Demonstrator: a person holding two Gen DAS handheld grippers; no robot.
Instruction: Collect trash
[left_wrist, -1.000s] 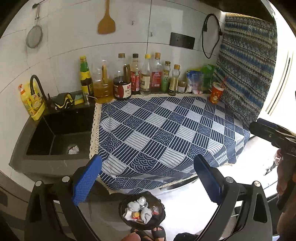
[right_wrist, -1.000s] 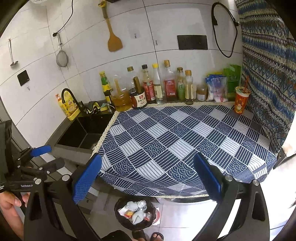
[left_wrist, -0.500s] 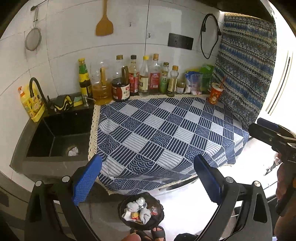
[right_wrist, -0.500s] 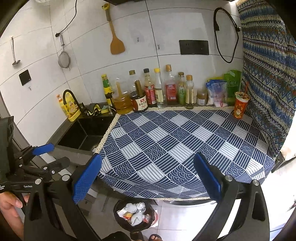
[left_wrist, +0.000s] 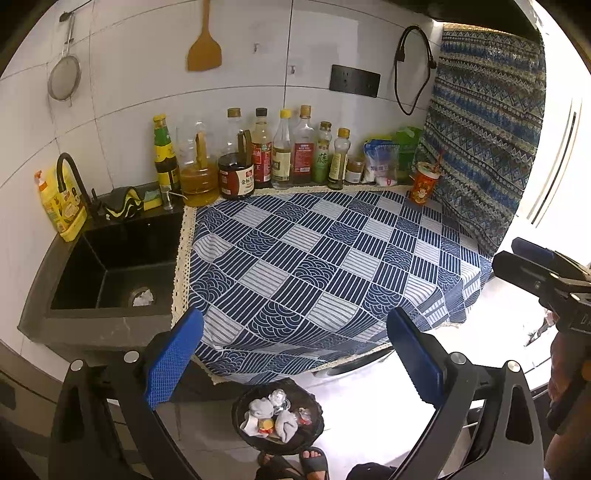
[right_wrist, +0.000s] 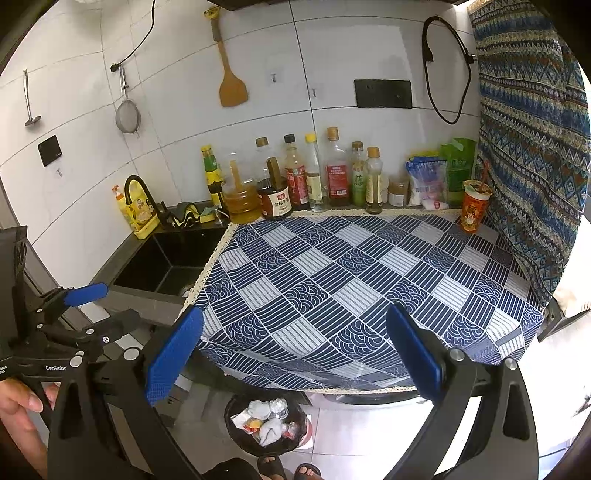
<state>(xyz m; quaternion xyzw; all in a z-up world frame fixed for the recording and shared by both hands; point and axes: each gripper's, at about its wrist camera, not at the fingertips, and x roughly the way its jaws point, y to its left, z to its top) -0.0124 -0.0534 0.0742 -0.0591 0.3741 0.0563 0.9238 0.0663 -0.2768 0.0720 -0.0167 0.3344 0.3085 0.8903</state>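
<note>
Landmark: the bench (left_wrist: 332, 258), draped in a blue patchwork cloth; every place below is given from it.
Left gripper (left_wrist: 295, 354): held off the front edge of the bench, jaws wide, nothing between them.
Right gripper (right_wrist: 295, 354): likewise in front of the bench, jaws wide and empty (its dark frame also shows at the right border of the left wrist view).
Trash bin (left_wrist: 277, 421): a round dark bin on the floor below the bench's front edge, holding crumpled tissues and wrappers.
Remaining trash, as I judge it: a red paper cup (right_wrist: 475, 206) at the back right corner of the bench, and a white wad (left_wrist: 143, 297) at the drain of the sink left of the bench.
Cup's axis: upright, long axis vertical, mouth up, a straw or stick poking out of the top.
Wad: crumpled, with no axis I can make out.
Step in hand: probably choosing the next piece.
Doing it well: bring the right gripper over the cloth to the cup, level, jaws either side of its wall, and close gently so the paper does not crush; keep it upright until it is over the bin, since it may hold liquid.
</note>
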